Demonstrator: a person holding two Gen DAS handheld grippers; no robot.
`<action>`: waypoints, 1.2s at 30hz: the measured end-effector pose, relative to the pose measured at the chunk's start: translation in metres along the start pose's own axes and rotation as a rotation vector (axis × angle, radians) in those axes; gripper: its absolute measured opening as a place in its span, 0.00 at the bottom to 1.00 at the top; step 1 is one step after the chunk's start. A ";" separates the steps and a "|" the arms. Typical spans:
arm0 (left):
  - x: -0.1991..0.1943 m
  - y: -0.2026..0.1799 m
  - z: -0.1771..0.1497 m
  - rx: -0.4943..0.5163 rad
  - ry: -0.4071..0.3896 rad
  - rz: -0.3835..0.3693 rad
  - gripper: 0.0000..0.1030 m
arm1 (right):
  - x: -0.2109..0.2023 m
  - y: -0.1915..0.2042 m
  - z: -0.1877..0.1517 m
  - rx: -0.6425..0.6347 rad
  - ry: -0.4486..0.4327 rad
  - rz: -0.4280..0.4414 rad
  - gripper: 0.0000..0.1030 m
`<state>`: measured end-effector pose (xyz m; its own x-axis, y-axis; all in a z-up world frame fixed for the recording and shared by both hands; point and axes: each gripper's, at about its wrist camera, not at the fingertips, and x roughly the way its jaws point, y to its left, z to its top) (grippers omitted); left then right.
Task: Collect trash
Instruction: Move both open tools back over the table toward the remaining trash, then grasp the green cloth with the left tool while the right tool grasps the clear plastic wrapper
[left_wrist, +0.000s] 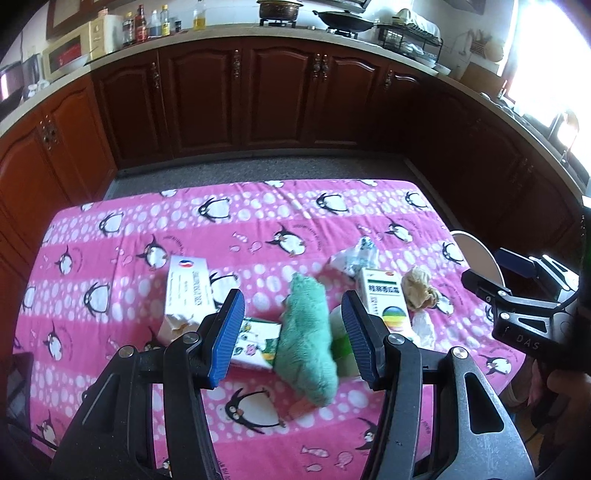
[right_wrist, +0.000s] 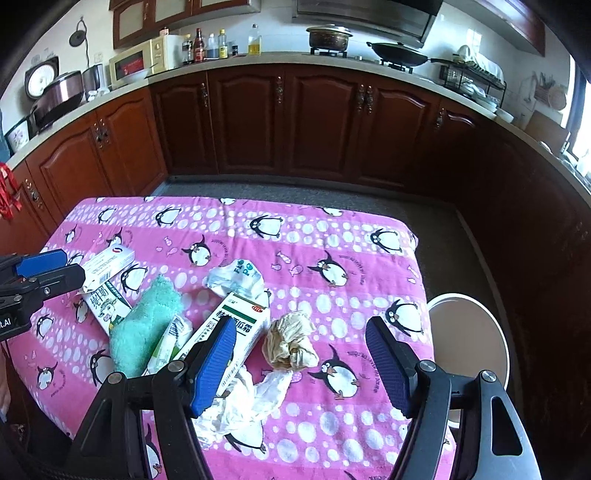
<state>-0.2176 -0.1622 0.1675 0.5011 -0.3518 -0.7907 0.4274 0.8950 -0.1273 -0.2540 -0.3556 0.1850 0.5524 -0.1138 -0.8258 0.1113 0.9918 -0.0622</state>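
Over the pink penguin cloth (right_wrist: 332, 229) my two claws hung above the litter, both with jaws parted and nothing between the pads. My left gripper (left_wrist: 293, 334) looked down on the green fluffy cloth (left_wrist: 308, 343), which lay across a small milk carton (left_wrist: 258, 341); my right gripper (right_wrist: 301, 360) stood above the crumpled tan paper (right_wrist: 291, 345) and the white tissue (right_wrist: 251, 398). The pale bin (right_wrist: 476, 332) waited off the table's right edge. I judged the risks thus: the green cloth might not be trash at all, and closing on it would lift the wrong thing or drag the carton along; soft tissue could slip out of wide pads; the tall medicine box (right_wrist: 236, 332) leaned on the heap and might topple if nudged; the claws worked close together and could collide. As for writing, the medicine box carried Chinese characters and a red "OTC" oval, the crumpled plastic wrapper (right_wrist: 236, 278) showed blue letters I could not fully read, and the white box (left_wrist: 190, 291) bore vertical print too small to make out.
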 end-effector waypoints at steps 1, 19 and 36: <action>0.000 0.002 -0.001 -0.004 0.003 0.000 0.52 | 0.001 0.000 0.000 -0.002 0.002 0.000 0.68; 0.037 0.008 -0.028 0.024 0.176 -0.126 0.52 | 0.041 -0.010 -0.001 0.060 0.094 0.109 0.69; 0.089 -0.021 -0.032 0.126 0.259 -0.066 0.42 | 0.147 0.016 0.041 0.037 0.206 0.329 0.69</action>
<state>-0.2054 -0.2036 0.0806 0.2669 -0.3118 -0.9119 0.5513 0.8255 -0.1209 -0.1375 -0.3593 0.0855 0.3865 0.2276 -0.8938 -0.0123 0.9703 0.2418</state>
